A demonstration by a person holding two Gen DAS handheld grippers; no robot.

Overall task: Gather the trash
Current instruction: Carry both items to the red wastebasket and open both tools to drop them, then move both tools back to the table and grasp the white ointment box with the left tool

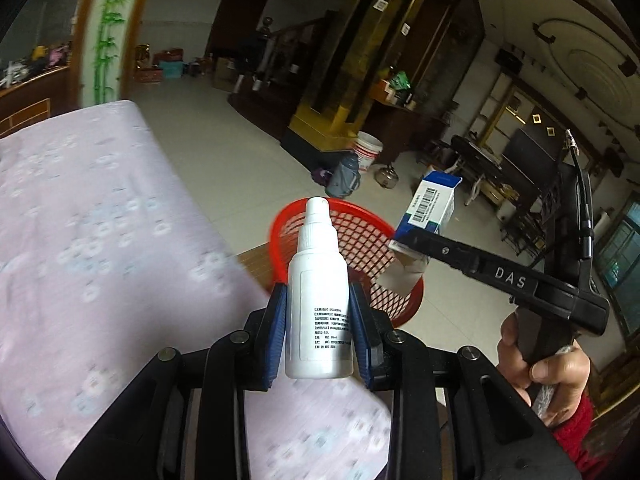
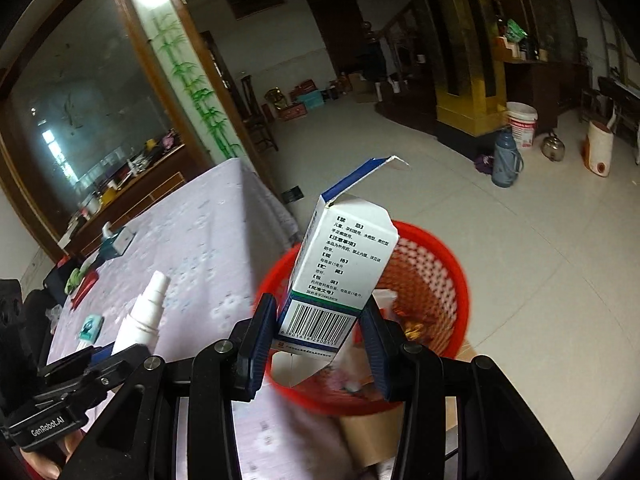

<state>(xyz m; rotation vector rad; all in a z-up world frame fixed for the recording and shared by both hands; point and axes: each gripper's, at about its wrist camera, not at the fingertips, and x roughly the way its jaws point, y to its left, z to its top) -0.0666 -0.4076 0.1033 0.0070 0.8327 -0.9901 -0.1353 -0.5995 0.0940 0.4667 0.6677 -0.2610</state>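
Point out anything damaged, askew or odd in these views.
The medicine box in the right gripper is torn open: its top flap sticks up and its bottom flap hangs loose over the red basket. Nothing else stands out.

Floor [image 2: 460, 208]: pale glossy tile, big open room. Table w/ lilac floral cloth [image 1: 100, 240] at left. Behind it a wood-framed mirror [image 2: 80, 100], window light reflected in it, beside a white panel w/ painted green bamboo [image 2: 192, 84]. Dark wood door [image 2: 336, 28] in far white wall; boxes [image 2: 304, 100] piled on floor below. Tall dark pillar w/ yellow base [image 2: 468, 112] at right. Near it a white bucket [image 2: 522, 124], grey-blue thermos flask [image 2: 506, 160], metal kettle [image 2: 554, 148]. Ceiling has a round plaster medallion [image 1: 592, 68]. Light dim, daylight only.
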